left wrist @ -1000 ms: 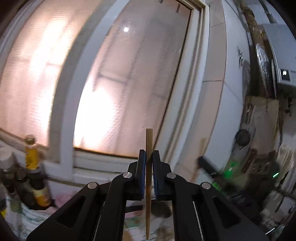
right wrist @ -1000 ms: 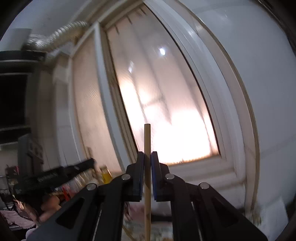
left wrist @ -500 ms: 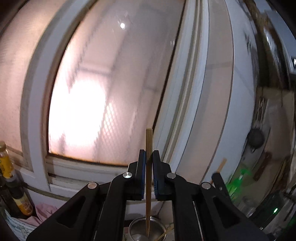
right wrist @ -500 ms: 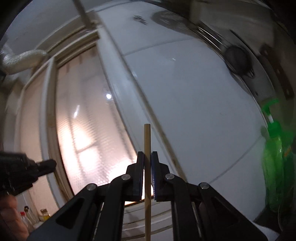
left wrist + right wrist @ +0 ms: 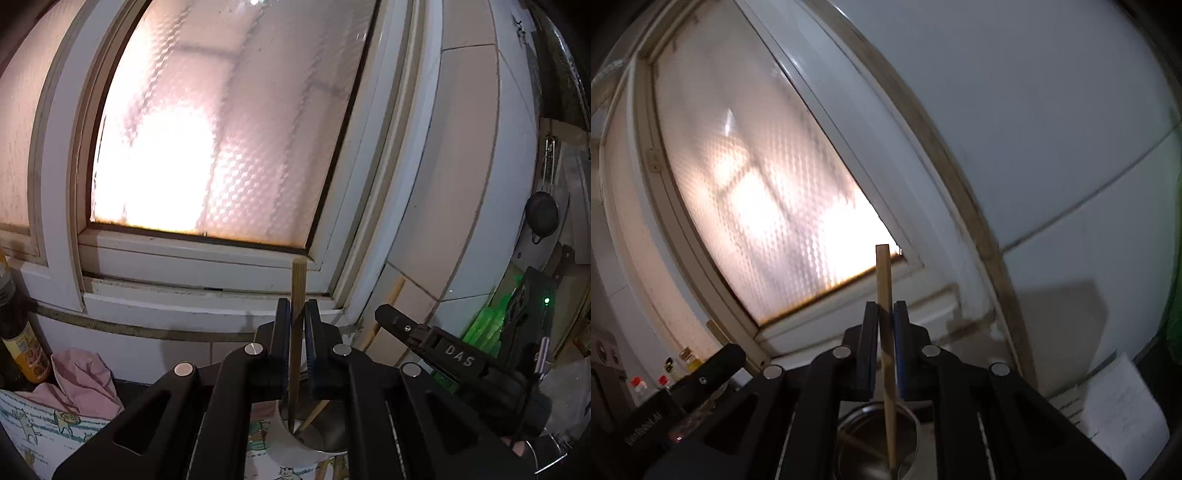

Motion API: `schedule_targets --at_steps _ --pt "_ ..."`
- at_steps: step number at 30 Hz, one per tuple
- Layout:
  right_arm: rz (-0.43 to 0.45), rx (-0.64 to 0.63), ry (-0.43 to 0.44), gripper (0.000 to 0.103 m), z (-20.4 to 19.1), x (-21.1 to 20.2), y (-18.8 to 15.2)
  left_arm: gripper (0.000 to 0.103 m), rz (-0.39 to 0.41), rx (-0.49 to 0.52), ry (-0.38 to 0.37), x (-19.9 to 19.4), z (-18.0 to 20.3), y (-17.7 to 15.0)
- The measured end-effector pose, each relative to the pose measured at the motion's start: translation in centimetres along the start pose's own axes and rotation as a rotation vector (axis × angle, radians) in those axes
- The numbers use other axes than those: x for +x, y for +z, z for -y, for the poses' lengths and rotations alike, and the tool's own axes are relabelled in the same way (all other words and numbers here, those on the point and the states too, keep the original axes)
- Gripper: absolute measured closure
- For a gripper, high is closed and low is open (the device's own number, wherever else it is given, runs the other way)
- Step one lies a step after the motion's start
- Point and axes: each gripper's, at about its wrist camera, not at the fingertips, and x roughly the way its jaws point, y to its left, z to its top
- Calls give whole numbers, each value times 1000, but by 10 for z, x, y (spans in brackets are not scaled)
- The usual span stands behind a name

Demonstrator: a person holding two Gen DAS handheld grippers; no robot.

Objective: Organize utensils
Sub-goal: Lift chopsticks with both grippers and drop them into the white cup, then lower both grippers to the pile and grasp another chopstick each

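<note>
My left gripper (image 5: 297,306) is shut on an upright wooden chopstick (image 5: 297,280). That stick's lower end reaches down into a steel cup (image 5: 284,443) standing just below the fingers. My right gripper (image 5: 885,308) is shut on a second chopstick (image 5: 884,273), which leans slightly, its tip inside the same cup (image 5: 849,417). In the left wrist view the right gripper (image 5: 382,314) comes in from the right, and its chopstick (image 5: 391,299) slants down into the cup. The left gripper (image 5: 733,352) shows as a dark finger at the lower left of the right wrist view.
A frosted window (image 5: 221,129) and its white sill rise close behind the cup. Sauce bottles (image 5: 22,350) and a pink cloth (image 5: 81,380) sit at the left on a cartoon-print sheet (image 5: 37,424). A green bottle (image 5: 484,328) stands at the right. White paper (image 5: 1119,406) lies beside the wall.
Both grippers have come down and in toward the window sill. The steel cup has come into view under each one, and both chopstick tips now sit inside it.
</note>
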Motion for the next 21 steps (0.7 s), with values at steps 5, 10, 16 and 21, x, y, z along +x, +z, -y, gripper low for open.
schedule_targets --at_steps 5,10,16,21 --pt "-33 6 -9 83 8 0 -4 68 8 -1 35 -3 -3 -1" --pt "-29 -26 -16 56 -4 -3 -1 42 43 56 78 -25 -1 6" --pt "-42 -66 -18 32 -21 -13 0 23 56 85 170 -55 -8 3" --pt "-8 -98 9 19 -37 -30 -4 5 89 69 229 -81 -30 -13"
